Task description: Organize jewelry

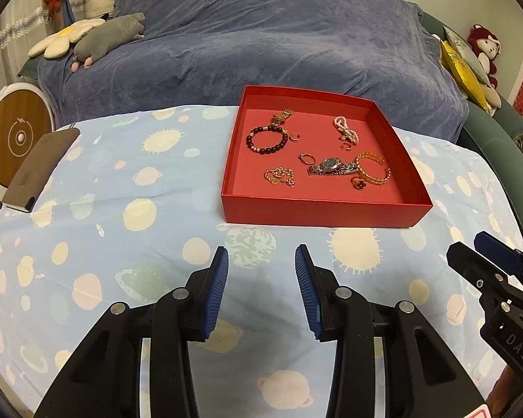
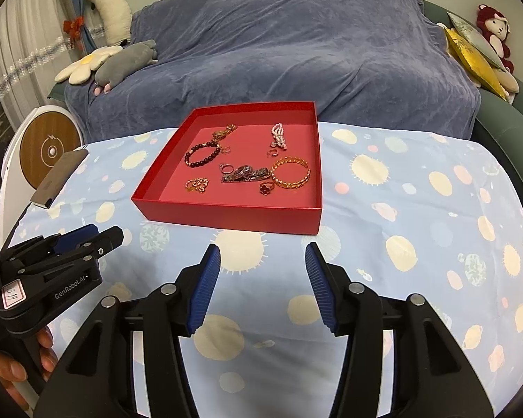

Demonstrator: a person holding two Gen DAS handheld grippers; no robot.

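Even, soft indoor light, medium bright, source not visible. Both views sharp, no motion blur. Short soft shadow under the near wall of the red box (image 1: 326, 214), faint ones nearer the camera from it. No real glare. Heavy fisheye bend and black vignette far from the box, at corners.

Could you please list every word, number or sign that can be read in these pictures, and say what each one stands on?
"GenRobot.AI": on the side of the left hand-held gripper.
"3.14": handwritten on a white sticker on that same gripper.
"DAS": on the body of the right hand-held gripper; further letters are cut off.
Lightning-bolt sign: on the round wooden disc.
Small mark on the brown box: too blurred to read.
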